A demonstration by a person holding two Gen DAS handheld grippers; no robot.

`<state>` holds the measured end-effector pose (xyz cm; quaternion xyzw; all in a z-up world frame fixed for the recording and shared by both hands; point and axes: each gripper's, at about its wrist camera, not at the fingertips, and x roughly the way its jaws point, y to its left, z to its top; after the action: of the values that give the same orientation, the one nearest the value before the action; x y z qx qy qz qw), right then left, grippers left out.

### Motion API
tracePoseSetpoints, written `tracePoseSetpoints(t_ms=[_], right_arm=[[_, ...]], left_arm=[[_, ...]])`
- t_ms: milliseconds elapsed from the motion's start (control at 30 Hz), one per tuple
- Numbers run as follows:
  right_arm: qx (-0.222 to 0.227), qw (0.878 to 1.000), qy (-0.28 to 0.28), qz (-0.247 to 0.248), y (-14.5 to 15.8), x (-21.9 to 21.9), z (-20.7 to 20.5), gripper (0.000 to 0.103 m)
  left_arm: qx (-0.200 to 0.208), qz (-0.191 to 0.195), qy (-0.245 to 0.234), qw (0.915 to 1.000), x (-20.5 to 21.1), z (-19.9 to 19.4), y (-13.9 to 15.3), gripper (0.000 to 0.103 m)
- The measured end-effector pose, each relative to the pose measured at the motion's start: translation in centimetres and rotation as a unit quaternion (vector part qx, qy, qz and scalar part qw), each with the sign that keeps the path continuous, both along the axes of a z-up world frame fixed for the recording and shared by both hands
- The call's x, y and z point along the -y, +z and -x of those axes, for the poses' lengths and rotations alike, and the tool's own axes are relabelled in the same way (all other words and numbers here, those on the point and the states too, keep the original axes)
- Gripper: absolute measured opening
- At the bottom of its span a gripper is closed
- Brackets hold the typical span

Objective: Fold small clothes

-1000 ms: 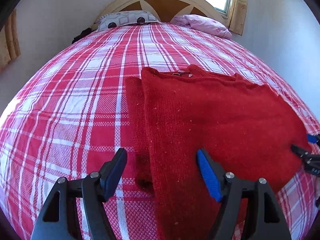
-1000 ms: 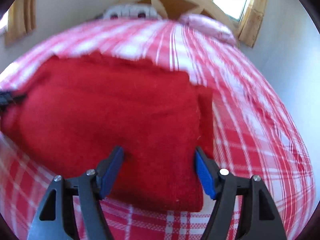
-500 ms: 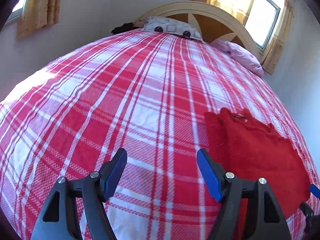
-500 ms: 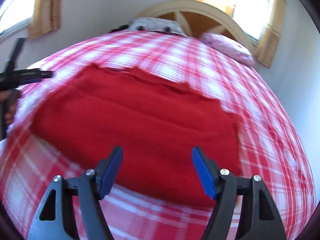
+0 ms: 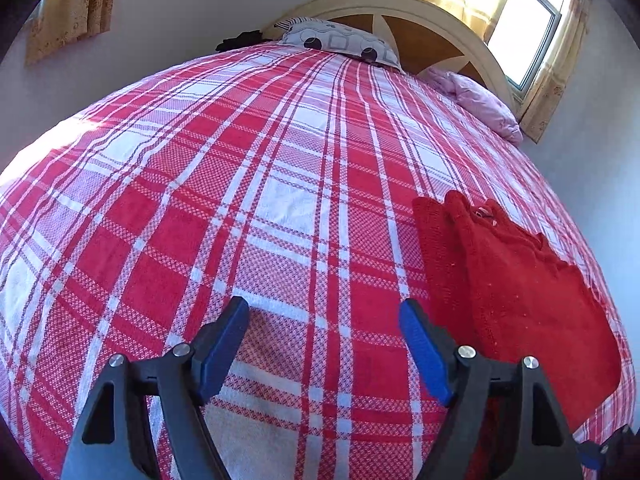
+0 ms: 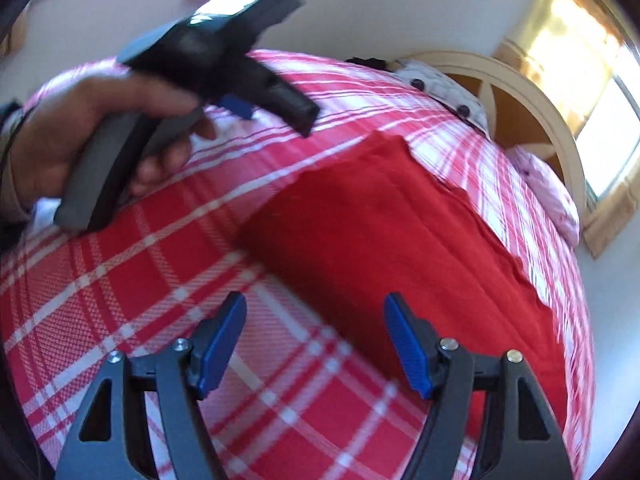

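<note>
- While both tongs hang over the bed, neither holds anything: the left tongs (image 5: 324, 322) stand wide with only bare checked cover between the blue pads, and their jaws have just been opening a little further.
- The right tongs (image 6: 315, 320) are wide too, pads apart and pressing on nothing; the near corner of the red sweater (image 6: 400, 240) lies just ahead of them, nearer the right-hand pad.
- Seen from the left wrist, the sweater (image 5: 520, 292) lies folded flat near the right edge of the bed, its folded side edge just beside the right-hand pad and its collar end turned towards the headboard (image 5: 420, 16).
- Only the right wrist view shows the person's hand (image 6: 80, 136) gripping the grey handle of the left tongs (image 6: 276, 108), above the cover and off the sweater's left side; this view is blurred.
- Only the left wrist view shows the wide stretch of bare red and white cover (image 5: 240, 200) running from the sweater to the left edge and up to the pillows.
- A patterned pillow (image 5: 340, 40) and a pink pillow (image 5: 480, 100) lie at the head of the bed, well apart from the sweater.
- The window (image 5: 524, 28) with its yellow curtains sits behind the headboard corner on the right.
</note>
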<state>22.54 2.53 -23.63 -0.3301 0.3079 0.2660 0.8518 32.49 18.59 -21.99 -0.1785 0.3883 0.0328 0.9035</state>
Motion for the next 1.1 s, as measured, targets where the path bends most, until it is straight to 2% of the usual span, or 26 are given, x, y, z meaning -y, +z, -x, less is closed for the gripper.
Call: tracePoseSetpoints(t_ms=[133,200,300,367,433,533,600,733,867,933,1000,1100], right_arm=[[0.043,0.998,0.013,0.032,-0.5,-1.7,-0.3,0.073],[0.07,0.996,0.007,0.05,-0.7,-2.7,-1.1,0.071],[0.086,0.994,-0.009,0.059,-1.0,-3.5,-2.1,0.069],[0.081,0.995,-0.009,0.051,-1.3,-3.5,-2.1,0.057],[0.083,0.995,-0.003,0.049,-1.4,-3.5,-1.6,0.041],[0.096,0.993,0.004,0.065,-1.9,-4.0,-0.9,0.03],[0.099,0.993,0.004,0.065,-2.0,-4.0,-0.6,0.028],[0.089,0.995,-0.001,0.046,-1.9,-3.5,-0.9,0.027],[0.092,0.995,-0.002,0.042,-2.0,-3.6,-0.9,0.027],[0.095,0.995,-0.002,0.041,-2.0,-3.6,-0.9,0.027],[0.095,0.995,-0.002,0.039,-2.0,-3.6,-0.9,0.027],[0.09,0.995,-0.002,0.034,-2.0,-3.5,-1.0,0.027]], left_arm=[[0.008,0.018,-0.001,0.9998,-0.5,0.2,0.0,0.079],[0.01,0.025,-0.001,0.9996,-0.6,0.3,-0.1,0.079],[0.014,0.036,-0.001,0.9993,-0.9,0.3,-0.1,0.079],[0.016,0.043,-0.002,0.999,-1.1,0.3,-0.1,0.079],[0.016,0.045,-0.003,0.9989,-1.1,0.3,-0.1,0.08],[0.017,0.054,-0.028,0.998,-0.8,-0.3,0.2,0.08],[0.016,0.071,-0.057,0.9957,-0.5,-1.2,0.4,0.08],[0.001,0.112,-0.085,0.9901,-0.1,-4.0,0.4,0.08],[-0.012,0.122,-0.101,0.9874,0.6,-6.7,0.4,0.08],[-0.017,0.144,-0.12,0.9822,1.4,-7.6,0.4,0.08],[-0.019,0.148,-0.128,0.9805,2.0,-8.3,0.4,0.08],[-0.016,0.132,-0.137,0.9816,2.8,-9.0,0.4,0.079]])
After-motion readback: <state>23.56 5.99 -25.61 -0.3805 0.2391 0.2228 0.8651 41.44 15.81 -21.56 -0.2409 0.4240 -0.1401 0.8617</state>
